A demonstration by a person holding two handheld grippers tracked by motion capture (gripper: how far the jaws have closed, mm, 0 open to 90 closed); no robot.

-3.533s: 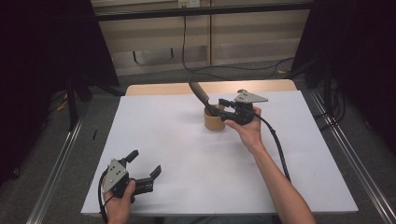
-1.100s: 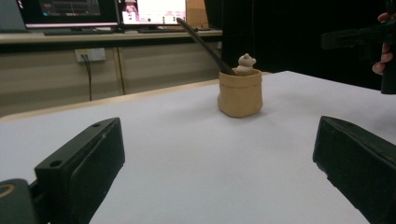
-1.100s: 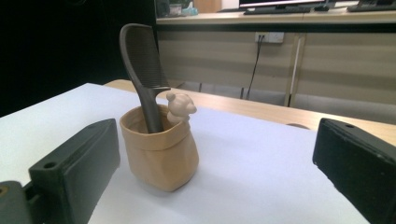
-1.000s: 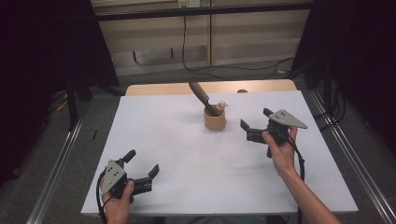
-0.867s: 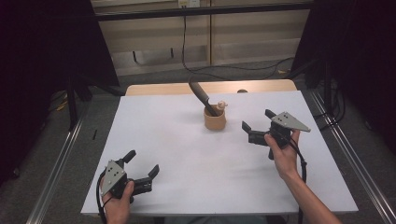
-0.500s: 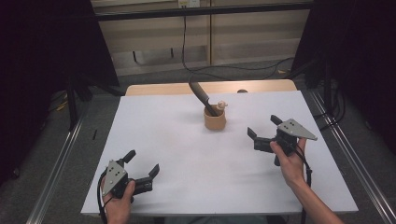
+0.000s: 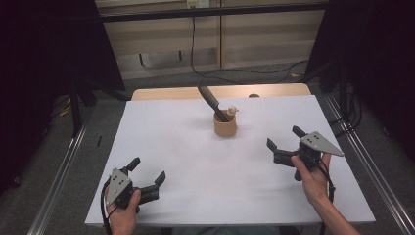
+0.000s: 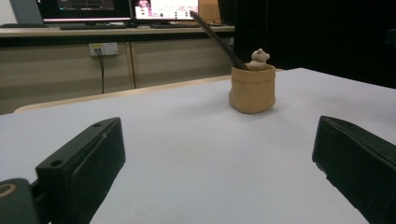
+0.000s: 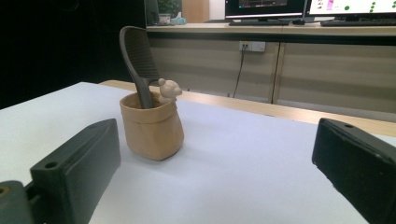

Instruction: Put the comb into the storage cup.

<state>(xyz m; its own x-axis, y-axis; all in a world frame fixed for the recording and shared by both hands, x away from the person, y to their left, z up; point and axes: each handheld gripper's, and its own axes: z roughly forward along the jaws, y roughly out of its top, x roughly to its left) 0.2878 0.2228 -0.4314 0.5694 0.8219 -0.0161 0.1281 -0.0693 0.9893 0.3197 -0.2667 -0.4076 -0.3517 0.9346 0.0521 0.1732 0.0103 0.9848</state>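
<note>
The fingers of both grippers stand wide apart with nothing between them. In the high view the right gripper is held in the person's right hand over the right part of the white table, its jaws pointing toward the middle of the table. The left gripper sits low at the near left corner, gripped by the left hand, its jaws pointing toward the table's middle too.

The tan pouch stands upright near the far middle of the table — well apart from both grippers, nearer to the right one than to the left. A dark comb leans out of it toward the far left, and a small bear-shaped figure peeks over its rim at the right side.

In the right gripper view the pouch stands ahead on the table, just right of the left jaw's tip and inside the gap as seen from there, not touched by either jaw. The comb rises from it with its teeth facing right, and the bear figure sits at the rim beside it.

In the left gripper view the pouch stands farther off, right of centre between the jaws — the comb slants up and to the left from it, with the bear figure on the rim.
</note>
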